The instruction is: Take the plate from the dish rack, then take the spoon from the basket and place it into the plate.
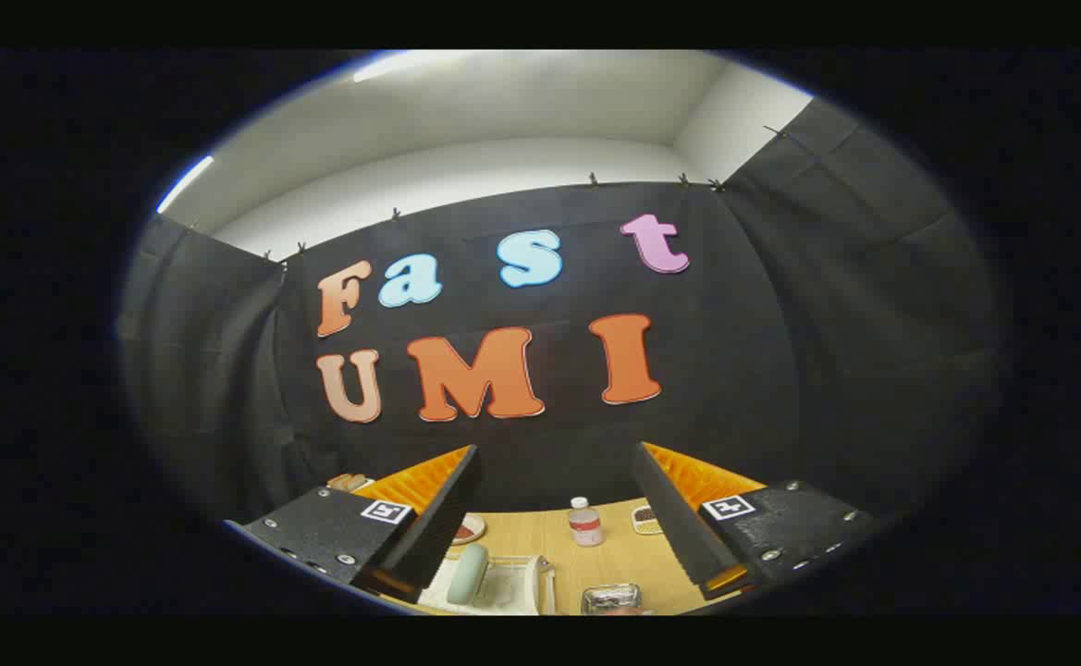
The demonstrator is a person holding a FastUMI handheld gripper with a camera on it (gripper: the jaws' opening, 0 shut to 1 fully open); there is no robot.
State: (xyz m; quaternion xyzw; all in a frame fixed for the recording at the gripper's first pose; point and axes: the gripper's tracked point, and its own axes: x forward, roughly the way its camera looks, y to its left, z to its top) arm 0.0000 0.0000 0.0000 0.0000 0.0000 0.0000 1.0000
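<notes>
The gripper is held high above the wooden table, its fingers spread wide with nothing between them. Below, the pale green plate is seen upright in the white dish rack. A metal basket sits just beside the rack; a small bottle stands beyond it

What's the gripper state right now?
Gripper: open, holding nothing, raised above the table with the plate in the rack below.
</notes>
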